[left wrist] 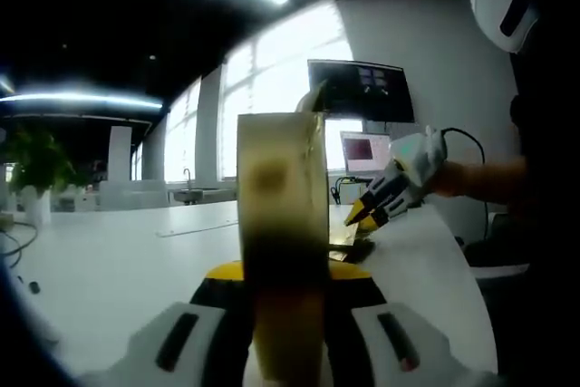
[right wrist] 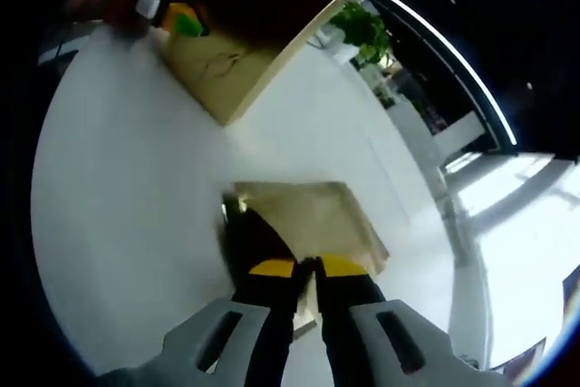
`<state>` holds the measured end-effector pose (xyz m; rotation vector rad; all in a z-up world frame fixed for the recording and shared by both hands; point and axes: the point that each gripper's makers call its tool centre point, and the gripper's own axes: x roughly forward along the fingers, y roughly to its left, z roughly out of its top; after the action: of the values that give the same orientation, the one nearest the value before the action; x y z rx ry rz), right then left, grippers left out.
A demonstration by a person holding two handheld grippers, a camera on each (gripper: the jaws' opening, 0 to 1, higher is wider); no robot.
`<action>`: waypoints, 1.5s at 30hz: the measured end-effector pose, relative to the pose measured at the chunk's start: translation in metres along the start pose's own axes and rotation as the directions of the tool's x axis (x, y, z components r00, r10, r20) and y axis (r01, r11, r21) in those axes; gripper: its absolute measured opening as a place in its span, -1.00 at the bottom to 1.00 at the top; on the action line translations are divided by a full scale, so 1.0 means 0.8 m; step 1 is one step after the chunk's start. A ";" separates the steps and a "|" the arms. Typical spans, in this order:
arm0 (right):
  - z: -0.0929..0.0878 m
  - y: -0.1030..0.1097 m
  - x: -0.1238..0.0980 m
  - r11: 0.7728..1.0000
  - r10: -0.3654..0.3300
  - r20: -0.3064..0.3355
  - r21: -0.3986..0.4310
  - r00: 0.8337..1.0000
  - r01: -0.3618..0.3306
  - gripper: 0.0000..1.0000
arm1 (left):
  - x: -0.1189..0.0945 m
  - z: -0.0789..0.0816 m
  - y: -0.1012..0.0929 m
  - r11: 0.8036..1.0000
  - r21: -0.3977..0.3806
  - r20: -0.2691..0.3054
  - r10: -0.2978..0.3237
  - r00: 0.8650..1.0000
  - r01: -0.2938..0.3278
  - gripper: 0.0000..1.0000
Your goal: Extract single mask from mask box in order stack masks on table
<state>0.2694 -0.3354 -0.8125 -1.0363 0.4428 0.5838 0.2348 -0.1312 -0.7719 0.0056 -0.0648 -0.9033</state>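
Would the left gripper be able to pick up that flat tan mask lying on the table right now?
Probably not: the left gripper is clamped on the upright mask box, so its jaws are full, and the right gripper looks closed on the mask.

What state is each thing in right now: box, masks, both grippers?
mask box: lifted off the table, held upright.
left gripper: shut on the mask box.
right gripper: shut on the mask.
mask: flat on the white table, one edge pinched.
monitor: switched on.
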 end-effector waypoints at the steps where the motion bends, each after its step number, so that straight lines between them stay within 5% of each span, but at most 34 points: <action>1: 0.000 -0.001 -0.001 1.000 0.003 0.007 0.011 1.000 -0.003 -0.86 | 0.000 0.000 0.000 1.000 0.000 0.000 0.000 1.000 0.000 -0.37; 7: 0.001 -0.001 -0.004 0.997 0.015 0.043 0.077 0.999 -0.019 -0.59 | 0.000 0.000 0.000 1.000 0.001 -0.002 0.001 1.000 -0.001 -0.37; 23: 0.001 0.004 -0.015 0.977 0.036 0.111 0.206 0.993 -0.058 -0.46 | 0.001 -0.001 -0.001 1.000 0.000 -0.004 -0.001 1.000 0.001 -0.37; 33: 0.011 0.006 -0.028 0.928 0.023 0.224 0.357 0.974 -0.104 -0.41 | 0.001 -0.001 -0.001 1.000 -0.001 -0.004 -0.004 1.000 0.004 -0.37; 45: 0.028 -0.013 -0.039 0.892 -0.037 0.307 0.440 0.951 -0.107 -0.42 | 0.002 -0.001 -0.001 1.000 -0.004 -0.005 -0.004 1.000 0.004 -0.37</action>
<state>0.2537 -0.3268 -0.7769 -0.4775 0.2999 0.6262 0.2353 -0.1326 -0.7728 0.0037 -0.0584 -0.9073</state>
